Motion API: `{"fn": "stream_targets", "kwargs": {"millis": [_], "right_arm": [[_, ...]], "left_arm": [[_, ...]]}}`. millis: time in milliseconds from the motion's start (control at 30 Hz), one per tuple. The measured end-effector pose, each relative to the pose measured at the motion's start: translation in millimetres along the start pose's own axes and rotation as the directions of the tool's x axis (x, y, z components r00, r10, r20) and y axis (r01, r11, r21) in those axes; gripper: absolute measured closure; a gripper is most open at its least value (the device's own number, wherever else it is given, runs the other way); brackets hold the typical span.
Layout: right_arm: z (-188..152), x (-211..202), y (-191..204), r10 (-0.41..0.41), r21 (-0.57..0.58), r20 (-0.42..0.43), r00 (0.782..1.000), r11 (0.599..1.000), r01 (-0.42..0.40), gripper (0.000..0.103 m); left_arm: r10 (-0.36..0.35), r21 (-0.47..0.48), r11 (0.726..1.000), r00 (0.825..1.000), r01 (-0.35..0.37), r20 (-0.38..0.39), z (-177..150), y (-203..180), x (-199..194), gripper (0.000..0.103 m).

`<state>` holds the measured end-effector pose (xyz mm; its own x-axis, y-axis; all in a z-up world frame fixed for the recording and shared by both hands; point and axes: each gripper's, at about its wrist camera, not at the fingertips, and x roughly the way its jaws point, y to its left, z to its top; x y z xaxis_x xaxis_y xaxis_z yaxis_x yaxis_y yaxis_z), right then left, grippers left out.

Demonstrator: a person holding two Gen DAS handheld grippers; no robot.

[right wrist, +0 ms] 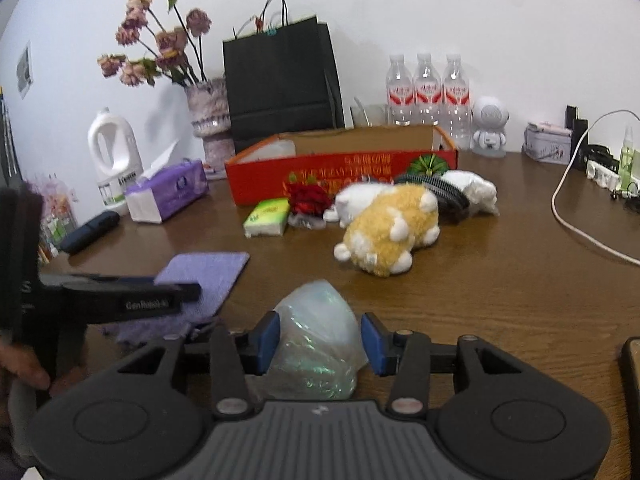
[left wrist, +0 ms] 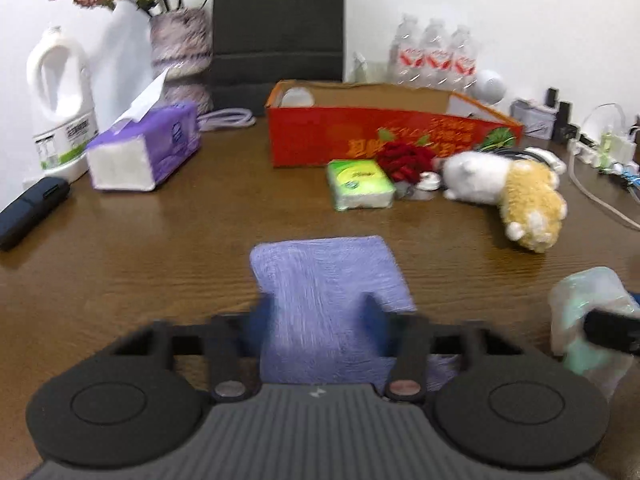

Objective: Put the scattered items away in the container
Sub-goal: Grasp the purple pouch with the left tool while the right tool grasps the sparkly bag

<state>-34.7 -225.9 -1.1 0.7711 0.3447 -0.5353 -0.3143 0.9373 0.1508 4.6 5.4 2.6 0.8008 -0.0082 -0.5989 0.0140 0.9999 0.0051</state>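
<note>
Purple cloth [left wrist: 320,280] is lying flat on the brown wooden tabletop [left wrist: 160,240], and the left tool [left wrist: 320,312] sits right over its near edge with the cloth between the fingers. Too blurry to say if it's clenched or just sitting around it, can't tell.

The right tool [right wrist: 319,340] has a crinkly clear plastic bag [right wrist: 316,336] between its blue pads [right wrist: 270,340]. The left pad touches the bag and the right one looks just off it, so I'd call it released.

The red cardboard box [right wrist: 340,176] stands at the back of the tabletop. Just in front of it: a green tissue pack [right wrist: 267,218], a red knitted thing [right wrist: 310,198] and a yellow-and-white plush toy [right wrist: 390,232], all outside the box.
</note>
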Motion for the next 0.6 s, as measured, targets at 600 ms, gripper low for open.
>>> {"fn": "stream_targets", "kwargs": {"millis": [600], "right_arm": [[13.7, -58.3, 12.7, -0.003, 0.011, 0.200, 0.980, 1.000, 0.000, 0.069]], "left_arm": [[-0.132, 0.075, 0.990, 0.958, 0.116, 0.253, -4.2, -21.2, -118.1, 0.098]]}}
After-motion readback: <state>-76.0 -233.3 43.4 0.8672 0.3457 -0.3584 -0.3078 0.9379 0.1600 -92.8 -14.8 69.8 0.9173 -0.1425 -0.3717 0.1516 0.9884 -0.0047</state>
